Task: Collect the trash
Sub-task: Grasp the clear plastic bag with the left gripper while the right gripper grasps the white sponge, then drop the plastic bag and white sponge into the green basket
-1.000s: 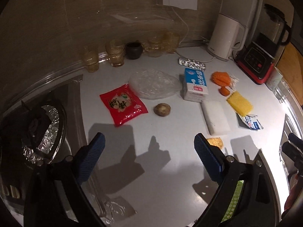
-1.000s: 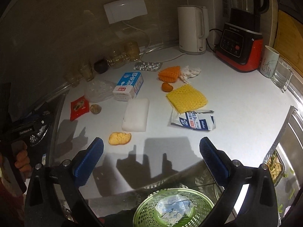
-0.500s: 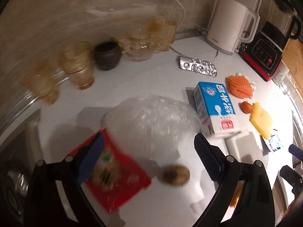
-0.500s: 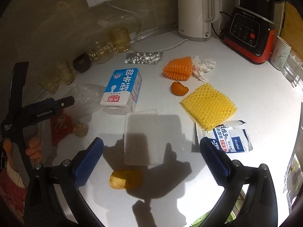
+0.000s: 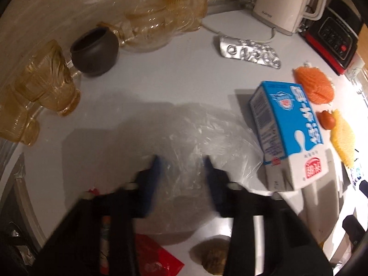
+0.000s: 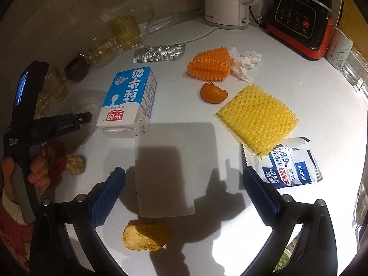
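Note:
My left gripper is low over a crumpled clear plastic bag on the white counter, its blue fingers half closed and blurred, one on each side of a fold of it. A blue and white milk carton lies just right of the bag, a red snack packet and a brown lump lie below. My right gripper is open and empty above a white foam block. Near it lie an orange peel piece, an alcohol wipe packet, yellow foam net and the milk carton.
Amber glasses and a dark pot stand along the back wall. A blister pack, orange foam net, tissue, tangerine piece, white kettle and red blender base are at the back.
My left gripper has moved forward and down onto the plastic bag and its fingers have closed in from wide open. My right gripper has moved forward over the foam block, still open.

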A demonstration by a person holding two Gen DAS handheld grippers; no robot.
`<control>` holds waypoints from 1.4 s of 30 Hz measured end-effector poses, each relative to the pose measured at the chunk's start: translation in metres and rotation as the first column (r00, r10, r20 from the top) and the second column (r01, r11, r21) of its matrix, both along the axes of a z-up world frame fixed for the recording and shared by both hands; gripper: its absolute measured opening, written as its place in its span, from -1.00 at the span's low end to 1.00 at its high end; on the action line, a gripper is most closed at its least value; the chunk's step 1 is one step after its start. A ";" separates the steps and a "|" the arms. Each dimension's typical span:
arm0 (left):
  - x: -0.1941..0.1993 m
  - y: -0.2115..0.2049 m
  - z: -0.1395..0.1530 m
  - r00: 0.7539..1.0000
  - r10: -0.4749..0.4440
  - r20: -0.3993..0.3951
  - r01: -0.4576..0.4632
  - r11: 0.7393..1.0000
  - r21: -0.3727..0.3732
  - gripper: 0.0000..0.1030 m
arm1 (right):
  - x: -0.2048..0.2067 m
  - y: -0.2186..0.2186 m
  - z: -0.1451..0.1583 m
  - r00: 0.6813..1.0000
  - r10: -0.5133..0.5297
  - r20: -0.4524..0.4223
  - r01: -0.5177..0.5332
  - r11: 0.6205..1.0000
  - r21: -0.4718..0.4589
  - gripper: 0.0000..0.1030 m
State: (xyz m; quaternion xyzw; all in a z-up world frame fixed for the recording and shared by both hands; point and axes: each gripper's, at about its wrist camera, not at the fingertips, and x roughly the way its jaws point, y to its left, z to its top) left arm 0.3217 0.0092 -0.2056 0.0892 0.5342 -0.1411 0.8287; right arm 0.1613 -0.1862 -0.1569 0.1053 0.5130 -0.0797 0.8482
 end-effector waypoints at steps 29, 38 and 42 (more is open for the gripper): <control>-0.121 -0.012 0.101 0.990 -0.075 0.120 0.089 0.989 -0.118 -0.73 | -0.029 -0.008 0.021 0.998 0.041 0.054 -0.040 0.999 -0.034 0.20; -0.227 -0.088 0.111 0.968 -0.226 0.105 0.239 0.961 -0.140 -0.73 | -0.147 -0.058 0.062 0.997 0.006 0.078 -0.001 0.998 -0.066 0.20; -0.272 -0.121 0.102 0.960 -0.272 0.063 0.279 0.947 -0.159 -0.73 | -0.196 -0.080 0.060 0.998 -0.006 0.061 0.010 0.997 -0.071 0.20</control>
